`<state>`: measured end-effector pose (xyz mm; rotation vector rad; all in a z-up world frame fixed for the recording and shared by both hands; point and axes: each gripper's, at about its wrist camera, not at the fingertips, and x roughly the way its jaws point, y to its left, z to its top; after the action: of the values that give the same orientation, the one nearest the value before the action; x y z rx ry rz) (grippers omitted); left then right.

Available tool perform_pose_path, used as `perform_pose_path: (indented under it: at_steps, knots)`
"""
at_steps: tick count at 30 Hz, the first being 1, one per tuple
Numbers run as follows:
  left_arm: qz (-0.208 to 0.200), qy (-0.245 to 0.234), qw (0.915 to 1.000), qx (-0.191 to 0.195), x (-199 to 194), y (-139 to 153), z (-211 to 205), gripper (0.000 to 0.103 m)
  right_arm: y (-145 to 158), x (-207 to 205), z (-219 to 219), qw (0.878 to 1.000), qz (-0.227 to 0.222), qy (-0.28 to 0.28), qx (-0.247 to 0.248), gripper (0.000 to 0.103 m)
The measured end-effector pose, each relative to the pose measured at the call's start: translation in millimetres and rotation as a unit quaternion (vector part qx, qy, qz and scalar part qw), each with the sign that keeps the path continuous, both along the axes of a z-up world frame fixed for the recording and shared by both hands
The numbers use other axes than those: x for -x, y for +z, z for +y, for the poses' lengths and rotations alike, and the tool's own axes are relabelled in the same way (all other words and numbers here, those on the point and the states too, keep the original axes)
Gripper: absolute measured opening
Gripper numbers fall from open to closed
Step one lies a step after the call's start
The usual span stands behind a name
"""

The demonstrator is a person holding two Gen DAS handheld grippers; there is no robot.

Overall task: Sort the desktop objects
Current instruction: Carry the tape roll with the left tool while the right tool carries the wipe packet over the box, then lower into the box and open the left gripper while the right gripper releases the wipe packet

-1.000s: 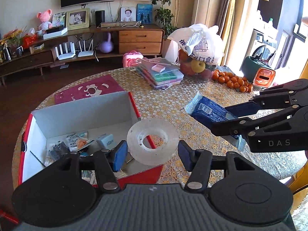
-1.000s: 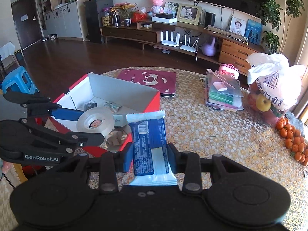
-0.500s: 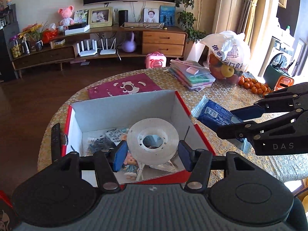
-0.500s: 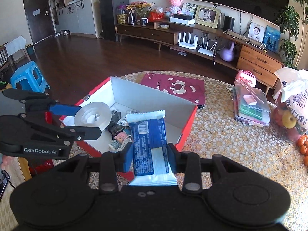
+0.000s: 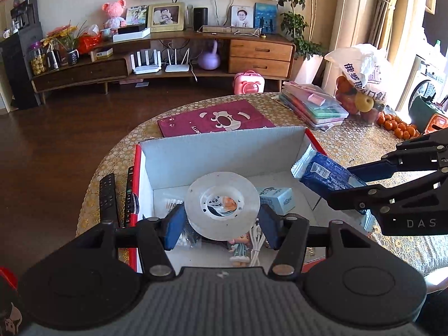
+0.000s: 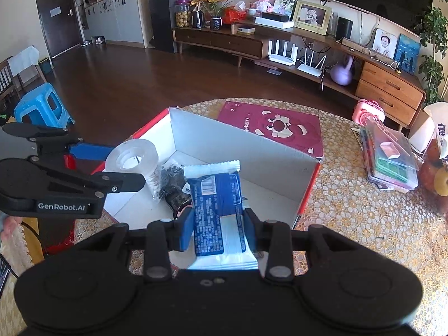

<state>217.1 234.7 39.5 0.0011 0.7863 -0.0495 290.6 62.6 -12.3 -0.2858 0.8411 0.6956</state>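
Observation:
My left gripper (image 5: pixel 222 225) is shut on a clear tape roll (image 5: pixel 223 204), held above the inside of the red box (image 5: pixel 224 151) with white walls. The same tape roll (image 6: pixel 131 156) shows at the left of the right wrist view, over the box's left edge. My right gripper (image 6: pixel 218 228) is shut on a blue and white snack packet (image 6: pixel 215 198), hanging over the near side of the box (image 6: pixel 246 151). That packet (image 5: pixel 324 176) appears over the box's right rim in the left wrist view. Inside lie a small doll (image 5: pixel 239 249), a pale blue carton (image 5: pixel 275 198) and a black bag (image 6: pixel 170 179).
Two black remotes (image 5: pixel 107 196) lie left of the box. A maroon lid (image 5: pixel 215 121) lies behind it. Stacked clear cases (image 5: pixel 313 107), a white bag of fruit (image 5: pixel 361 75) and loose oranges (image 5: pixel 397 126) sit at the far right of the round table.
Both grippers have moved left over the box with their loads. The tape roll went from the box's right wall to above its middle; the packet now hangs over the box's near side.

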Motion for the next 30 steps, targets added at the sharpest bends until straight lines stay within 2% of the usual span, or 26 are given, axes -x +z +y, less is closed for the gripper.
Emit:
perform_pose_path:
  at_steps: [6, 11, 30]
  knots:
    - [0.014, -0.006, 0.9999, 0.006, -19.8, -16.3, 8.2, 0.057, -19.5, -15.0, 6.1, 1.000, 0.014, -0.016, 0.010, 0.037]
    - [0.028, -0.009, 0.9996, -0.004, -35.5, -30.1, 8.8, 0.057, -32.0, -25.9, 9.8, 0.999, 0.021, -0.026, 0.016, 0.037]
    - [0.072, -0.005, 0.9971, -0.027, -87.9, -61.6, 18.8, 0.057, -56.2, -77.8, 38.4, 0.998, 0.044, -0.037, 0.031, 0.037]
